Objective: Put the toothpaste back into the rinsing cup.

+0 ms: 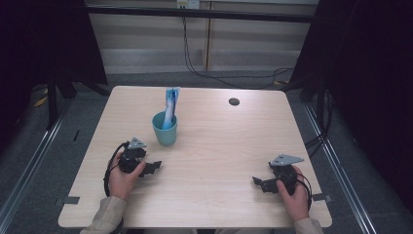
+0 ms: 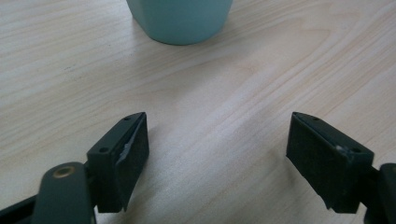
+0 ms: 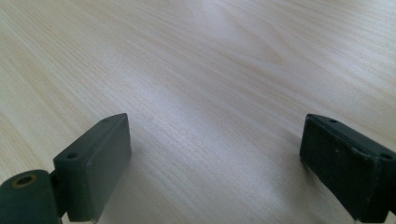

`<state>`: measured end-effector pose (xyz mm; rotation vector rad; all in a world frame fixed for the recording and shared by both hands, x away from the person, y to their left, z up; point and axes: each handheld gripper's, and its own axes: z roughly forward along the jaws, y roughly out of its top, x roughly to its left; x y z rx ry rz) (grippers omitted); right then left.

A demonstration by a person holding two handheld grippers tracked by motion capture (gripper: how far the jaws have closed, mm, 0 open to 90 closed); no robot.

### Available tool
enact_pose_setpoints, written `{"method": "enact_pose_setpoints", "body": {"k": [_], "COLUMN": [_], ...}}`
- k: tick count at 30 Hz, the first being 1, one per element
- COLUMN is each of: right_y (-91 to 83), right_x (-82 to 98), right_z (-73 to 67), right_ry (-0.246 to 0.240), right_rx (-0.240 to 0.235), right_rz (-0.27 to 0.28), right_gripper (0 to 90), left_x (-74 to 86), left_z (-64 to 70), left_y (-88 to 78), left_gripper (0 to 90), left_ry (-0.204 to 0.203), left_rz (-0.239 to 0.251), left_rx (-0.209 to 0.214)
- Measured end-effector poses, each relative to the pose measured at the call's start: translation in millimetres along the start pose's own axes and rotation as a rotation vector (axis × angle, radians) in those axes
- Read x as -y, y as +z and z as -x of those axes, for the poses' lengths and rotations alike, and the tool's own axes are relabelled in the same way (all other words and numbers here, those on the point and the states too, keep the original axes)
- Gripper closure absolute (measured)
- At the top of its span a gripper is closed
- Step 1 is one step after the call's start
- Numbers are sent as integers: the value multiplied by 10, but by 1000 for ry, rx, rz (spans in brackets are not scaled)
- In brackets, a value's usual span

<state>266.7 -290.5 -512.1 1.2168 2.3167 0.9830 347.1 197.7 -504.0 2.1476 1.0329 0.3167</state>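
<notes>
Both hands are down on the table (image 1: pixel 214 151), one gripper in each, and nothing is in either grip. The left gripper (image 1: pixel 152 167) sits at the near-left of the wooden top, hand (image 1: pixel 122 179) wrapped around its body, its jaws pointing toward the table's middle; in the left gripper view (image 2: pixel 217 154) those jaws stand wide apart with bare wood grain between them, holding nothing. Just ahead of them, at the top of that view, the base of the teal cup (image 2: pixel 180 21) stands on the table, apart from the jaws. From above, the cup (image 1: pixel 164 129) stands upright left of centre, just beyond the left gripper, and a blue-and-white packet (image 1: pixel 171 105) sticks up out of it, leaning slightly toward the far side; what the packet is I cannot tell. Over on the near-right, the right gripper (image 1: pixel 258 182) rests under the right hand (image 1: pixel 295 197), its jaws aimed leftward across the table, grey plate on top. In the right gripper view (image 3: pixel 215 163) the jaws are spread just as wide, low over pale wood, gripping nothing. The two grippers are well apart from each other. A small dark round hole (image 1: pixel 234 101) sits in the far part of the tabletop, right of the cup. Cables (image 1: pixel 214 73) trail across the floor beyond the far edge.
</notes>
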Motion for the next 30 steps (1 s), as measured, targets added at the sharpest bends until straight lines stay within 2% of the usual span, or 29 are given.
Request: {"method": "enact_pose_setpoints", "body": {"k": [8, 11, 17, 30], "right_y": [-1, -1, -1, -2], "right_x": [0, 0, 0, 0], "right_z": [-1, -1, -1, -4], "right_ry": [0, 0, -2, -1], "right_rx": [0, -1, -2, -4], "right_rz": [-1, -1, -1, -2], "right_gripper": [84, 84, 83, 84], "left_x": [27, 39, 63, 57], "left_z": [44, 55, 46, 45], "left_y": [19, 26, 28, 35], "left_gripper": [181, 165, 155, 129], "left_ry": [69, 61, 73, 88], "left_rz": [1, 11, 30, 19], "left_rx": [-29, -26, -23, -9]}}
